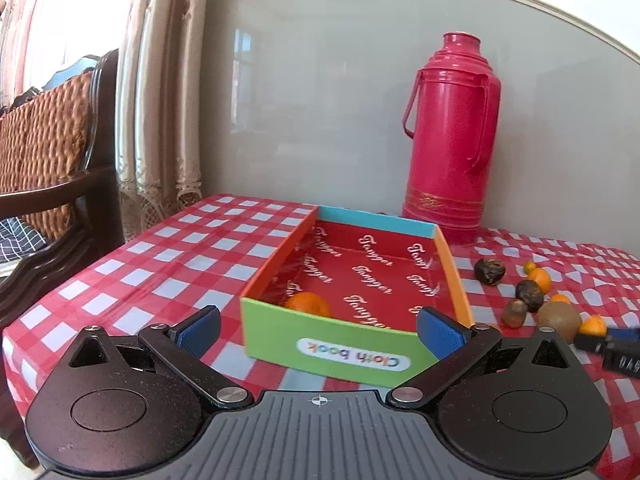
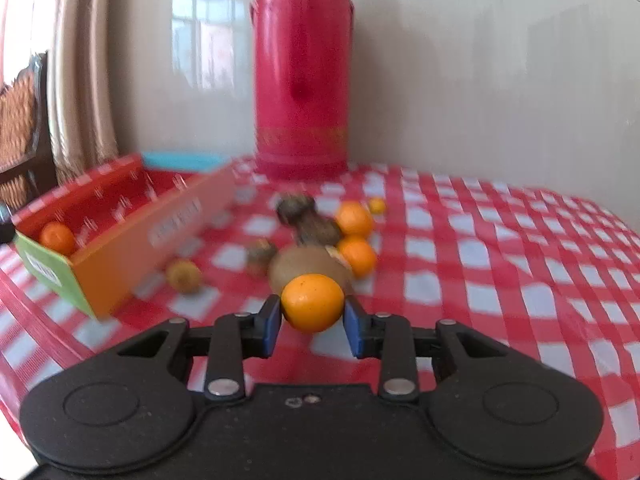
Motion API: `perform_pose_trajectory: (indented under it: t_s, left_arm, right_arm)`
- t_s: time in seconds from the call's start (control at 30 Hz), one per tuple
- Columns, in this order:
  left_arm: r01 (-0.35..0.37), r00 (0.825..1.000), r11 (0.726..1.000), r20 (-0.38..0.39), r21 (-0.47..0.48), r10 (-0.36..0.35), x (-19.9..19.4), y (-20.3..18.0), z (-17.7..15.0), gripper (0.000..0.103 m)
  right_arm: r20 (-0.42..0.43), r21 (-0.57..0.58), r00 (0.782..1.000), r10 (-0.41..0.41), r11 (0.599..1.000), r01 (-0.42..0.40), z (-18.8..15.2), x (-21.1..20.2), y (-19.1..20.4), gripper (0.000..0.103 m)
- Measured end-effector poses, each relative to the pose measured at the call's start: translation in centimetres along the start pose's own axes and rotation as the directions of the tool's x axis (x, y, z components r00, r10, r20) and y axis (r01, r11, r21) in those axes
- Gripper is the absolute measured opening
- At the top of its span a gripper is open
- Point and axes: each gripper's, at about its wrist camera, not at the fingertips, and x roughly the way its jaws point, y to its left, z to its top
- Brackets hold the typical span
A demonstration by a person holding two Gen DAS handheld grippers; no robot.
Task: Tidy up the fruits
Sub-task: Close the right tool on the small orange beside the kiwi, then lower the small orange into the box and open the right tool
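Observation:
A small orange (image 2: 313, 303) sits between the blue pads of my right gripper (image 2: 312, 322), which is shut on it just above the checked cloth. Behind it lie a brown kiwi (image 2: 308, 266), two more oranges (image 2: 354, 220), dark wrinkled fruits (image 2: 296, 204) and a yellowish fruit (image 2: 183, 276). To the left stands the colourful cardboard box (image 2: 132, 240) with one orange (image 2: 58, 237) inside. In the left wrist view my left gripper (image 1: 318, 326) is open wide before the box's green front wall (image 1: 352, 352), holding nothing. The orange (image 1: 309, 305) lies in the box's near left corner.
A tall pink thermos (image 1: 448, 136) stands against the wall behind the box and the fruit pile (image 1: 528, 292). A wicker-backed wooden chair (image 1: 48, 152) and a curtain (image 1: 160, 100) are off the table's left edge. The red-checked tablecloth (image 2: 500, 280) stretches to the right.

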Motion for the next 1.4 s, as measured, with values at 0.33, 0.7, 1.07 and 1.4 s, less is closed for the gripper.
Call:
perform_pose_trajectory:
  t_s: [0.33, 0.7, 1.07, 1.4]
  left_arm:
    - [-0.077, 0.997, 0.997, -0.005, -0.002, 0.077, -0.4, 4.4, -0.9, 0.103]
    - [-0.144, 0.989, 0.989, -0.028, -0.005, 0.144, -0.6, 8.1, -1.6, 0.103]
    - [-0.064, 0.998, 0.998, 0.002, 0.003, 0.064, -1.0, 5.3, -1.0, 0.103]
    - [0.027, 1.0, 0.999, 0.01, 0.043, -0.028, -1.2, -0.4, -0.6, 0.103]
  right_arm:
    - [0.162, -0.008, 0.972, 0.171, 0.985, -0.172, 2.1, -0.4, 6.3, 0.025]
    - [0.167, -0.032, 0.954, 0.249, 0.968, -0.247, 2.2, 2.0, 13.2, 0.079]
    - [0.258, -0.016, 0.96, 0.106, 0.994, -0.106, 2.3, -0.7, 7.9, 0.094]
    - [0.24, 0.083, 0.971, 0.003, 0.996, -0.024, 1.5, -2.4, 2.1, 0.094]
